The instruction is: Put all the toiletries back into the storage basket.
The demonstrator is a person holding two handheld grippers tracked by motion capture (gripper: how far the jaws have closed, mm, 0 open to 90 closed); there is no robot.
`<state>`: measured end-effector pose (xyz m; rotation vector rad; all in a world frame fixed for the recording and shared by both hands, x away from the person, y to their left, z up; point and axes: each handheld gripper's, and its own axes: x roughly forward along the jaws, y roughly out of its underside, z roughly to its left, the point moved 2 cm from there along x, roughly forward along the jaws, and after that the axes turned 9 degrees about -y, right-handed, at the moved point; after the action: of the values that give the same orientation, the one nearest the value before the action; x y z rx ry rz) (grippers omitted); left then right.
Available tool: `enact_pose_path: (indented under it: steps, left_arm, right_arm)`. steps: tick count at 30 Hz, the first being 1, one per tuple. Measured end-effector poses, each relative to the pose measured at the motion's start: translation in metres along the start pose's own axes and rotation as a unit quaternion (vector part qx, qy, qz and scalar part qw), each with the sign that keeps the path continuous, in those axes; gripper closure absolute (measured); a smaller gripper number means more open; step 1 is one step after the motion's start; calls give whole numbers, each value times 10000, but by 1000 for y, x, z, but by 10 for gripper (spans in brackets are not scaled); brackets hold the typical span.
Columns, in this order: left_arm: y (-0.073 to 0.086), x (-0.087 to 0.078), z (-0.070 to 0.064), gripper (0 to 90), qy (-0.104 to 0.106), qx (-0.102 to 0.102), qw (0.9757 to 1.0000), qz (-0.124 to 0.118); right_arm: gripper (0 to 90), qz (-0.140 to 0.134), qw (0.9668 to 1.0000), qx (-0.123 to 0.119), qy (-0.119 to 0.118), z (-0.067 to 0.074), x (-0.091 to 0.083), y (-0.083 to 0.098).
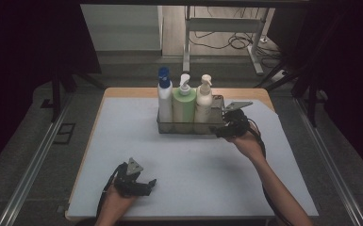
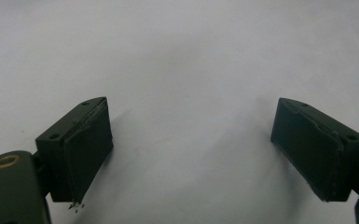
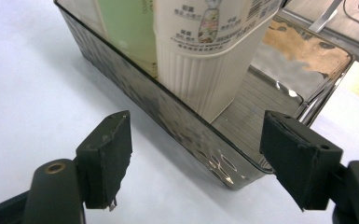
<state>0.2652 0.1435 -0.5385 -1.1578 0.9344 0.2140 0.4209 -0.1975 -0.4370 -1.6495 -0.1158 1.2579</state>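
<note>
The right claw [image 1: 220, 128] stands with its jaws apart at the near right corner of the clear plastic bin [image 3: 200, 135], and nothing is pressed between the pads. In the right gripper view the bin's front wall runs between the two jaws, with the cream pump bottle [image 3: 210, 51] standing inside just beyond them and the green pump bottle [image 3: 126, 28] next along. The blue-capped bottle [image 1: 164, 96] sits at the far end of the row from this claw.

The likely trouble is a clumsy contact (the corner is close to both pads). If the claw drifts inward, the pad on the bin's side could knock the cream bottle, which stands tall and narrow, and tip it against its green neighbour. A sideways nudge on the thin wall could also slide the whole bin across the smooth desk [image 1: 193, 165].

The left claw [image 1: 141, 185] rests on the desk well away from the bin, jaws wide apart and empty, so it offers no steadying.
</note>
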Motion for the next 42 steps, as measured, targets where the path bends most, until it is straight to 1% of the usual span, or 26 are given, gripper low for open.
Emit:
enact_pose_path:
  steps: [1,5,14,29,34,42]
  left_arm:
    - [0,0,0,122,1,-23,10000,-14]
    - [0,0,0,122,-2,1,10000,0]
    - [0,0,0,122,-1,-22,10000,-14]
    - [0,0,0,122,-2,-21,10000,-14]
    - [0,0,0,122,-3,-22,10000,-15]
    - [0,0,0,122,-3,-21,10000,-13]
  right_arm:
    - [246,14,10000,-31,16,1,0,1]
    - [229,15,10000,-74,-29,5,-3,3]
    - [192,14,9998,-182,-72,13,-11,10]
    - [139,15,9996,-250,-150,25,-23,24]
    - [133,53,9994,-289,-178,28,-26,29]
    - [92,151,9991,-339,-207,33,-30,41]
